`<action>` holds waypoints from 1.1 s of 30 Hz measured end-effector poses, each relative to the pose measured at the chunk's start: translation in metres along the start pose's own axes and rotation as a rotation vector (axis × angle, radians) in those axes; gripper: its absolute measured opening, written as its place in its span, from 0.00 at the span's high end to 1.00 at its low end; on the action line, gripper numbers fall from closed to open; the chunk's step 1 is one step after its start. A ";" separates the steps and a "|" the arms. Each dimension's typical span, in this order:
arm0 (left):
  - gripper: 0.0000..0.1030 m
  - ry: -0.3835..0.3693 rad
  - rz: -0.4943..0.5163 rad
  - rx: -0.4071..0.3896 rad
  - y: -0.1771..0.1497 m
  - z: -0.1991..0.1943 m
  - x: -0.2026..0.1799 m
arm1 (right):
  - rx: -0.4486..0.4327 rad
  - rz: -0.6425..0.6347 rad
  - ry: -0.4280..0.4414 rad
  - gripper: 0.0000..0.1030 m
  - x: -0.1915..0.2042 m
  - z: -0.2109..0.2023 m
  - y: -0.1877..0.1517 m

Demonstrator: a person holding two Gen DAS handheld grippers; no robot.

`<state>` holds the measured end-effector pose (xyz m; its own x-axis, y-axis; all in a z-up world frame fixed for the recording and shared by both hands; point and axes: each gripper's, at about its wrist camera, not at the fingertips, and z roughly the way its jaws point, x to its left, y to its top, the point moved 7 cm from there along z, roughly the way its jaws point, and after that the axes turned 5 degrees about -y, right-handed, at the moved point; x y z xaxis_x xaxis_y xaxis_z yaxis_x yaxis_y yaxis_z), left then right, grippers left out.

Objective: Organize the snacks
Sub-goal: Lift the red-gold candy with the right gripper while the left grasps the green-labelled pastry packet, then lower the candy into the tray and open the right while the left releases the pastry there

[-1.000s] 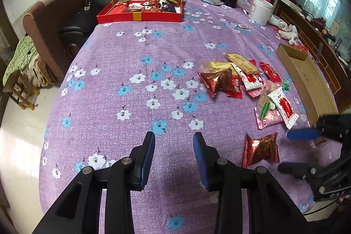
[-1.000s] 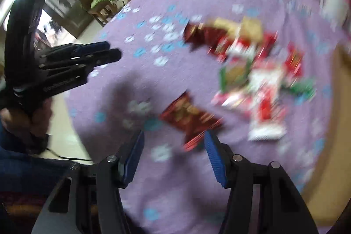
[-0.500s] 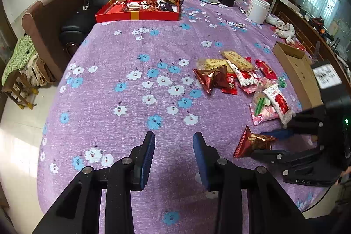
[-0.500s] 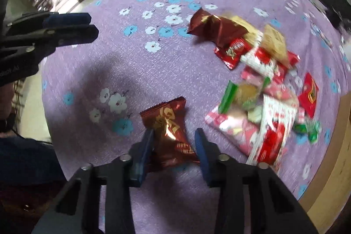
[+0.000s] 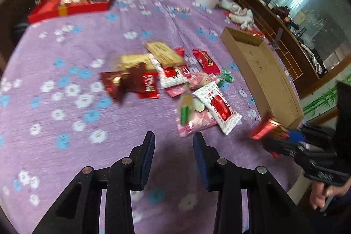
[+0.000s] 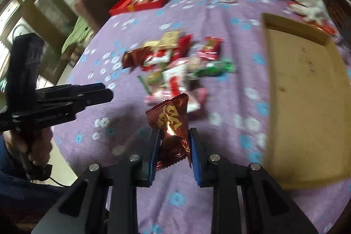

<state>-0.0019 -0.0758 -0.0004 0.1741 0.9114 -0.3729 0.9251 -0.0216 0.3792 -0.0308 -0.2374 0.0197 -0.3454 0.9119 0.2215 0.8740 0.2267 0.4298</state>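
The right gripper (image 6: 173, 151) now has the brown packet (image 6: 172, 124) pinched between its blue pads and lifted clear of the cloth (image 6: 122, 142). A second ago that packet lay flat in front of wide jaws; half a second ago the jaws were around it on the table. So the pick is made, and the packet is in the air, just short of the near corner of the cardboard box (image 6: 307, 102). My read: the drop into the box comes next.

The left gripper (image 5: 173, 152) has swung towards the snack pile (image 5: 175, 82) (it was facing bare cloth a moment ago). Its fingers stand part-way apart with nothing between them, above the cloth just short of the pink packet (image 5: 193, 122).

The left view shows the right gripper (image 5: 283, 139) from the side, with the packet (image 5: 264, 129) a red blur at its tip beside the box (image 5: 258, 71) end; it cannot show the grip itself. The right view shows that plainly: pads pressing the wrapper on both sides. It also shows the inside of the box, which looks empty, though its far right side is cut off. The red tray (image 5: 70, 6) sits far back, well apart from all this.
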 end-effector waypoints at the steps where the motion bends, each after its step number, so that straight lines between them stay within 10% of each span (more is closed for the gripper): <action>1: 0.63 -0.010 -0.015 0.009 0.004 0.006 -0.001 | -0.011 0.013 -0.004 0.75 -0.003 -0.002 -0.002; 14: 0.75 0.001 -0.034 0.001 0.035 0.064 0.000 | -0.052 0.126 -0.044 0.75 -0.065 -0.046 -0.029; 24: 0.79 0.025 -0.020 -0.088 0.023 0.031 -0.016 | -0.044 0.263 -0.179 0.75 -0.161 -0.025 -0.026; 33: 0.79 -0.014 0.074 -0.144 0.028 0.006 -0.067 | 0.085 0.297 -0.134 0.75 -0.147 -0.019 -0.074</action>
<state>0.0146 -0.1397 0.0306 0.2458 0.9036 -0.3509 0.8518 -0.0286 0.5231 -0.0510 -0.3951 -0.0278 -0.0288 0.9780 0.2067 0.9572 -0.0326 0.2877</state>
